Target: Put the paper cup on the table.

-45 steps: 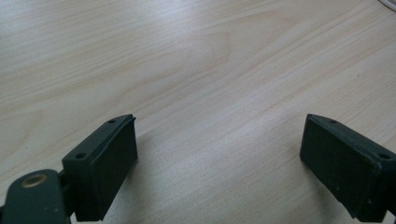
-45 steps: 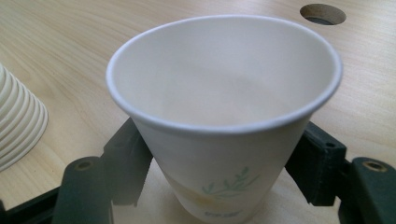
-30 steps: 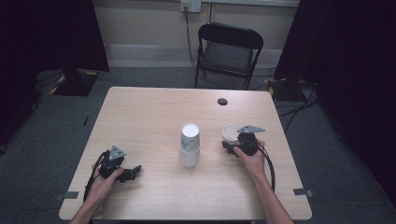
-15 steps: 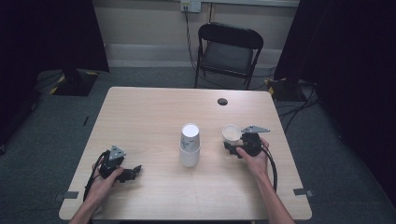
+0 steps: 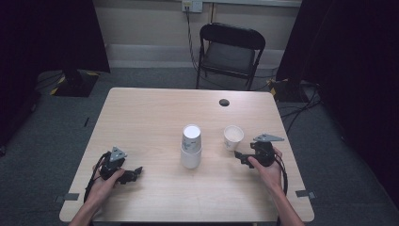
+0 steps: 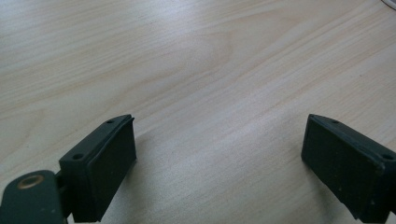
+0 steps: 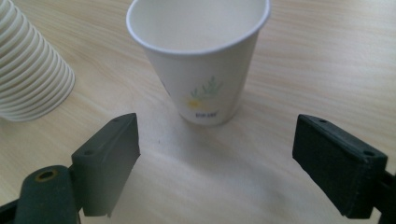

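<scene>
Paper, thin and light: that is what the single cup [image 7: 198, 60] is made of, standing upright on the table [image 5: 141, 117] just beyond my right claw [image 7: 215, 163], a little to the right of the upside-down stack of cups [image 5: 191, 147]. My right claw has just been opening and now stands wide with nothing between its jaws, the cup apart from both pads. My left claw [image 6: 224, 163] is spread wide too, resting low over bare wood and holding nothing. I judge the cup weighs almost nothing and its wall will buckle under a hard squeeze. I would take it gently across the middle of the wall, below the stiffer rolled rim.
</scene>
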`<state>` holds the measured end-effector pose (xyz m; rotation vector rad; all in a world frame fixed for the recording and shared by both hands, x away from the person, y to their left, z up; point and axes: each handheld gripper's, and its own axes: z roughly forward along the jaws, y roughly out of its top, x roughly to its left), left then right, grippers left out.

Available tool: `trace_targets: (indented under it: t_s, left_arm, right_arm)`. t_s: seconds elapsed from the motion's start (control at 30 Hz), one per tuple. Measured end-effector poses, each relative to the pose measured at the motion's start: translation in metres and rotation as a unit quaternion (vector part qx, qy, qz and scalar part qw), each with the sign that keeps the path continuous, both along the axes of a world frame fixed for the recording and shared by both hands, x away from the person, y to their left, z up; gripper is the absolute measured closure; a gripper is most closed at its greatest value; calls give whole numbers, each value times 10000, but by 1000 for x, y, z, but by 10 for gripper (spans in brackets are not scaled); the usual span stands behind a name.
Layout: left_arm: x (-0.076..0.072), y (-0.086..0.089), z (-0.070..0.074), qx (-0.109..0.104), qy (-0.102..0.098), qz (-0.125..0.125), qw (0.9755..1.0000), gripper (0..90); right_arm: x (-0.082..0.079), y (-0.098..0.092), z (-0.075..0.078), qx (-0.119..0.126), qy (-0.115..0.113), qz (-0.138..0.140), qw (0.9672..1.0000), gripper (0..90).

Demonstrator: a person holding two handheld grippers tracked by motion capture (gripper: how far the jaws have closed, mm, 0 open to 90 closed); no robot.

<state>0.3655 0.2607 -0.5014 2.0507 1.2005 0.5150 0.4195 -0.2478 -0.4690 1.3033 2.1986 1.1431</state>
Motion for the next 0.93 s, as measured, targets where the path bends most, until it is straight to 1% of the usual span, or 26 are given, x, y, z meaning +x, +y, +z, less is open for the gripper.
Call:
trace_targets:
  t_s: [0.07,0.13,0.17,0.2,0.27,0.37,0.43,0.53,0.57,0.6,0.63,0.67,0.7,0.73,0.93]
  left_arm:
    - [0,0,0,3,0,-2,10000,96]
    - [0,0,0,2,-1,-3,10000,96]
    - [0,0,0,1,0,-2,10000,96]
    - [0,0,0,3,-1,-1,10000,96]
    - [0,0,0,11,0,-5,10000,96]
    - [-1,0,0,1,2,37,10000,96]
    - [-1,-1,0,3,1,65,10000,96]
    - [-2,-1,0,9,0,82,10000,96]
    - [-2,-1,0,5,1,96,10000,96]
    - [-2,-1,0,13,-3,93,10000,96]
    - [-2,-1,0,17,0,93,10000,96]
    - [-3,-1,0,-7,-7,125,9999,96]
    - [-3,-2,0,-24,-13,159,9999,96]
    - [-3,-1,0,9,2,142,9999,96]
    - [-3,-1,0,6,5,144,9999,96]
  right_arm:
    - [-8,-5,1,-1,56,-1,10000,141]
    - [-19,-12,0,185,68,-51,9998,140]
    - [-25,-14,-1,134,134,-81,9998,142]
    - [-29,-16,-2,35,153,-131,9998,142]
    - [-37,-21,-3,12,171,-155,9997,142]
    - [-48,-33,-9,-50,290,-228,9993,142]
    - [-54,-43,-13,-172,338,-278,9989,142]
    - [-59,-52,-19,-311,369,-513,9975,139]
    - [-60,-53,-22,-434,405,-617,9963,130]
    - [-62,-52,-25,-638,325,-638,9954,129]
    - [-63,-51,-26,-723,285,-641,9949,124]
    - [-64,-50,-27,-748,249,-684,9945,117]
    - [-64,-49,-28,-726,190,-721,9946,102]
    - [-64,-49,-30,-700,113,-711,9949,97]
    - [-64,-48,-30,-700,101,-750,9947,95]
